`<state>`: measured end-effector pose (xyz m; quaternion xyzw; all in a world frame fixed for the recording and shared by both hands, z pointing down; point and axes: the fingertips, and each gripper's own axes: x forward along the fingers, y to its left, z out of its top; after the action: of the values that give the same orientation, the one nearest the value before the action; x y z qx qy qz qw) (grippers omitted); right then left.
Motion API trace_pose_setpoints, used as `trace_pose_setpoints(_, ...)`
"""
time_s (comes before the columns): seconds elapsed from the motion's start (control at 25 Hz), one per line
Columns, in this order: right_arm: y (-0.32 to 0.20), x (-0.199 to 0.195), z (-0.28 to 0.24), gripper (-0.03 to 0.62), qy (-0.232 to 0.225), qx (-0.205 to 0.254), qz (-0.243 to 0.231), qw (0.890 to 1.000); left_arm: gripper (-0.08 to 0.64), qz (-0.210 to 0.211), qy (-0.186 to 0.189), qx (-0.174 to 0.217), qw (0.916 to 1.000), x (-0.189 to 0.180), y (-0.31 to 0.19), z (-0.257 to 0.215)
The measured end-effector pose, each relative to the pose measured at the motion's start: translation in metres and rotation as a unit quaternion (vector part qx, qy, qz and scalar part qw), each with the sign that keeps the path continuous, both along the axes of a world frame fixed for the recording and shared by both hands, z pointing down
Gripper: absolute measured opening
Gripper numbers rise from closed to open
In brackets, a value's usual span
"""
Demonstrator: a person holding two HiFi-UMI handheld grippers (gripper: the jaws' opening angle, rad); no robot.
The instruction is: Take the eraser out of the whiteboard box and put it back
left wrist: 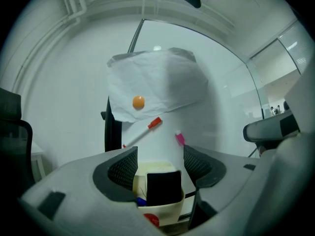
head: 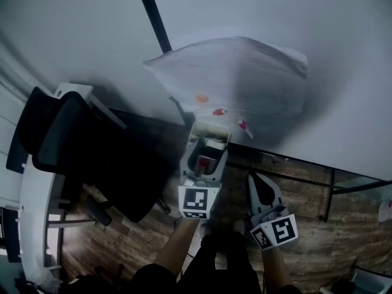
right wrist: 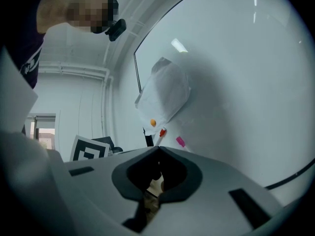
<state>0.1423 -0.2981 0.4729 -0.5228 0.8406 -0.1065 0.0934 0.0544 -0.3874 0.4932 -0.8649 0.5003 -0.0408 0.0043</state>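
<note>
Eraser point(left wrist: 164, 187) bottom hidden in box point(left wrist: 170, 208).

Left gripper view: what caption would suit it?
Open left gripper framing the black eraser standing in the whiteboard box.

The right tongs point(right wrist: 158, 152) were closed, tips touching, nothing held. Ahead, a paper sheet point(right wrist: 165, 95) hung on the whiteboard point(right wrist: 236, 82), bearing an orange magnet point(right wrist: 153, 123).

Head view: dim, with dark vignetted corners; the floor point(head: 122, 237) beneath the left gripper point(head: 207, 149) is underexposed. Gripper views: bright, even overhead lighting. A lamp reflection glares on the whiteboard point(right wrist: 236, 82) above the right gripper point(right wrist: 158, 151). Fisheye distortion bends edges; the near jaw housings are soft.
</note>
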Motion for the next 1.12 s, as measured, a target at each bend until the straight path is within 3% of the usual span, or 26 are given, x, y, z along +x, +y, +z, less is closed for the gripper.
trace_pose_setpoints(0.36, 0.014, -0.01, -0.073, 0.003, 0.01, 0.063, -0.03, 0.998, 0.255, 0.009, 0.001, 0.048, 0.9988, -0.005, 0.051, -0.075)
trace_pose_setpoints(0.72, 0.045, -0.025, -0.121, 0.003, 0.016, 0.113, -0.065, 0.991, 0.059, -0.009, 0.021, 0.101, 0.9946, -0.015, 0.119, -0.134)
trace_pose_setpoints(0.92, 0.059, -0.032, -0.124, 0.004, 0.015, 0.125, -0.076, 0.989, 0.006, -0.018, 0.026, 0.126, 0.9915, -0.019, 0.143, -0.145)
trace_pose_setpoints(1.12, 0.063, -0.038, -0.123, 0.003, 0.026, 0.133, -0.079, 0.988, 0.005, -0.018, 0.025, 0.132, 0.9907, -0.023, 0.15, -0.147)
